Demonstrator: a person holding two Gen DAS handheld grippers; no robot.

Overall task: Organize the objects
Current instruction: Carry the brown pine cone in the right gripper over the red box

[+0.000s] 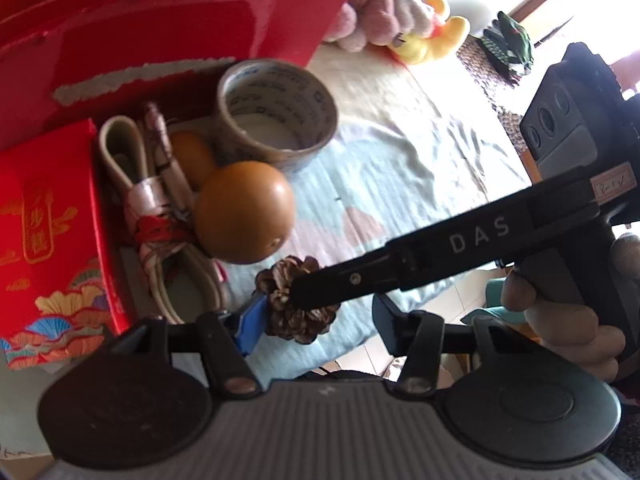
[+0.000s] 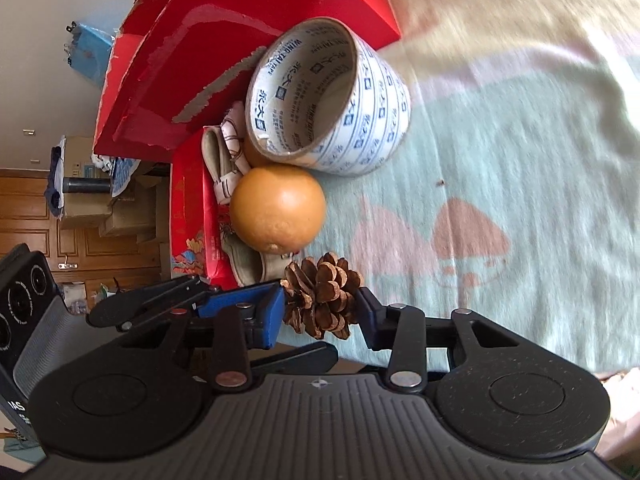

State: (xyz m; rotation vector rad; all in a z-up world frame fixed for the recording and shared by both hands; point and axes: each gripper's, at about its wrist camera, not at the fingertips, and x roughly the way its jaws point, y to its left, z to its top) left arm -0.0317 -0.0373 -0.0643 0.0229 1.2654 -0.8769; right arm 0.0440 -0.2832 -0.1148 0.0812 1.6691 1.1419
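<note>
Where the pale green cloth [image 2: 500, 160] meets the table's near edge, a brown pine cone [image 2: 322, 298] lies on its side. In the right wrist view its long way runs left to right, with the scales fanned up toward 12 o'clock; which end is the tip is hard to tell. The right gripper [image 2: 320, 312] has its two fingers on either side of the cone, one blue pad [image 2: 260, 312] touching it at 9 o'clock and the other finger touching at 3 o'clock, so the cone is pinched between them.

In the left wrist view the right gripper comes in from 3 o'clock as a long black bar, tilted down toward the cone [image 1: 298, 300], and a hand [image 1: 568, 312] wraps its handle at the right edge. The left gripper [image 1: 320, 316] has its fingers spread wide apart, with the cone just beside its left blue pad [image 1: 252, 324].

Just past the cone, at 11 o'clock, sits an orange ball [image 2: 278, 208]. Behind it, a roll of tape [image 2: 332, 96] lies tipped so its hole faces the camera. At 9 o'clock of the ball is a bundle of pale strap [image 1: 160, 200] tied with red thread, lying in a red box [image 1: 52, 216]. A red lid [image 1: 160, 28] leans behind them. Soft toys [image 1: 400, 12] rest far back at 1 o'clock.
</note>
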